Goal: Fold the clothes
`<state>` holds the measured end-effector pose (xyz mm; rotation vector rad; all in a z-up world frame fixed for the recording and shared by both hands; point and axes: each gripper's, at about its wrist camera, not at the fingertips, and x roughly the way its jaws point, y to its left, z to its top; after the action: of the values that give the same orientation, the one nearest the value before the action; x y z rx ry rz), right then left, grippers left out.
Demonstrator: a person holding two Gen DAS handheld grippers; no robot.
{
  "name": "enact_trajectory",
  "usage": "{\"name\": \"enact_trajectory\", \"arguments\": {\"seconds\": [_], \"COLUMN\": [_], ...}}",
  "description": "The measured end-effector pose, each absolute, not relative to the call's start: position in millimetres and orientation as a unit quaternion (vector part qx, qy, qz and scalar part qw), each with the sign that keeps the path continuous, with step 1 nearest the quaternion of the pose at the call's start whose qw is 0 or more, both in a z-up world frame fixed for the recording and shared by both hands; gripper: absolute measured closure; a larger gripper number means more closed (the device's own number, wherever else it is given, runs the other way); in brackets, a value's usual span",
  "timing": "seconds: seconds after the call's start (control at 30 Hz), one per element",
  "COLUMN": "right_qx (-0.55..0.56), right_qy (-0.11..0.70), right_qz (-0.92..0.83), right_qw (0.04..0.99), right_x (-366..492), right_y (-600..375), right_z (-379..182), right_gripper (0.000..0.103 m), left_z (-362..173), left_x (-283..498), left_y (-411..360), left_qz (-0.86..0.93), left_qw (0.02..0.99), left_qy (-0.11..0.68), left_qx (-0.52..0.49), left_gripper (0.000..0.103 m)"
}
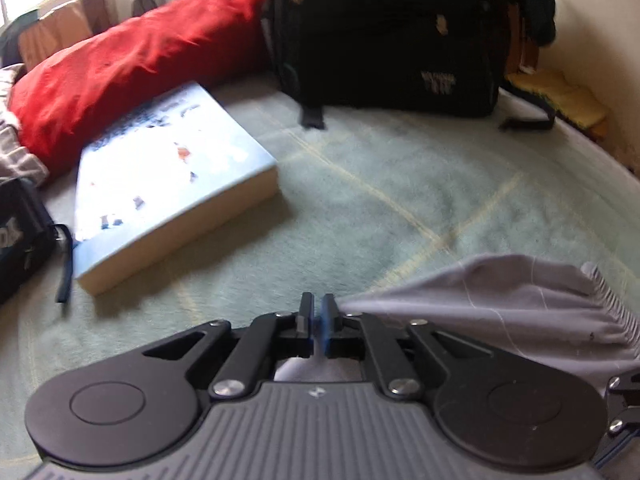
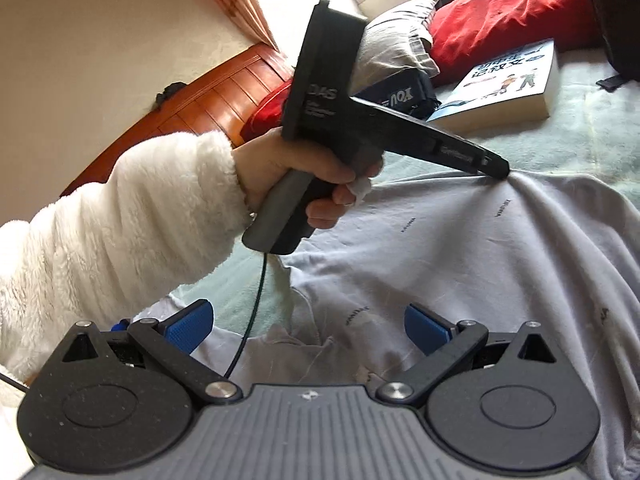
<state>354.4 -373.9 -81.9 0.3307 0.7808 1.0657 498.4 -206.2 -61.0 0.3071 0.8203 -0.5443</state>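
Observation:
A light grey sweatshirt with small printed words lies spread on a pale green blanket. In the left wrist view my left gripper is shut on a fold of the sweatshirt, which trails off to the right with a ribbed edge. The right wrist view shows the same left gripper from the side, pinching the cloth into a raised peak, held by a hand in a white fluffy sleeve. My right gripper hovers open over the near part of the garment, nothing between its blue pads.
A thick book lies left of the garment, with a red pillow behind it. A black backpack stands at the far side. A small black bag sits at the left edge. A wooden headboard runs behind.

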Motion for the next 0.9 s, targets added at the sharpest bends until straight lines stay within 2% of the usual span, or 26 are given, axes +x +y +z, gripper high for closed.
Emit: {"name": "enact_trajectory", "arguments": {"seconds": [0.1,0.17,0.4,0.43,0.47,0.5,0.83,0.9], "right_qx": [0.154,0.153,0.151,0.150,0.150,0.150,0.150,0.150], "right_qy": [0.362,0.364,0.369,0.369,0.369,0.369,0.378,0.379], "right_qz": [0.495,0.494,0.492,0.491,0.491,0.491,0.489,0.488], "right_qw": [0.775,0.775,0.774,0.775,0.775,0.775,0.772,0.772], "right_x": [355,355,356,356,356,356,359,359], "right_y": [-376,-376,-375,-375,-375,-375,-374,-374], "right_z": [-81,-81,-83,-83,-83,-83,-86,-85], "right_gripper": [0.000,0.000,0.000,0.000,0.000,0.000,0.000,0.000], "left_z": [-42,-32,-38,-42,-46,-49,-75,-76], "left_x": [497,495,475,472,470,469,467,472], "left_y": [-187,-172,-118,-110,-104,-97,-78,-81], "left_qz": [-0.245,-0.233,-0.178,-0.173,-0.169,-0.165,-0.184,-0.188], "left_qw": [0.881,0.886,0.881,0.878,0.873,0.869,0.838,0.828], "left_qy": [0.380,0.373,0.390,0.392,0.399,0.404,0.426,0.444], "left_qx": [0.143,0.147,0.198,0.212,0.224,0.231,0.287,0.286], "left_gripper": [0.094,0.084,0.079,0.073,0.062,0.059,0.058,0.066]}}
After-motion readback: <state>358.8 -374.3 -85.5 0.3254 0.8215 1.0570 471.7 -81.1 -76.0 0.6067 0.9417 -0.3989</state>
